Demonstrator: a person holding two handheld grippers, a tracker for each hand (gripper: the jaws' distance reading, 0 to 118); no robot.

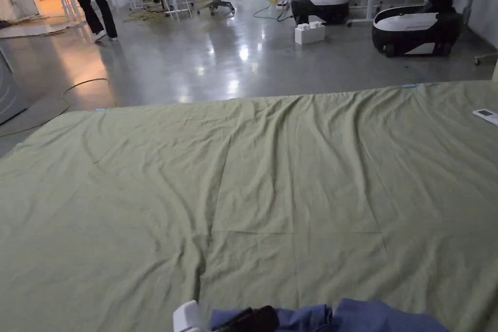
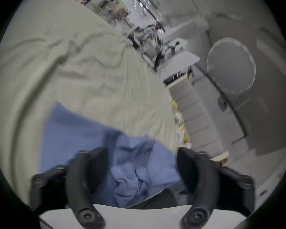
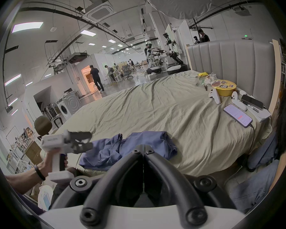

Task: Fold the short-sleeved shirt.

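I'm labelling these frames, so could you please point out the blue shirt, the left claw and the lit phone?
blue shirt (image 3: 149, 141): right gripper view, crumpled middle.
left claw (image 2: 141, 168): left gripper view, midway between its open fingertips.
lit phone (image 3: 237, 115): right gripper view, screen centre.

Blue shirt (image 3: 129, 147), crumpled in a loose heap, unfolded, lying at the near edge of the bed (image 3: 155, 110) on the green sheet. Fabric bunched and creased in the middle, one flatter panel spread toward the side. In head view just its top edge (image 1: 360, 316) shows at the bottom.
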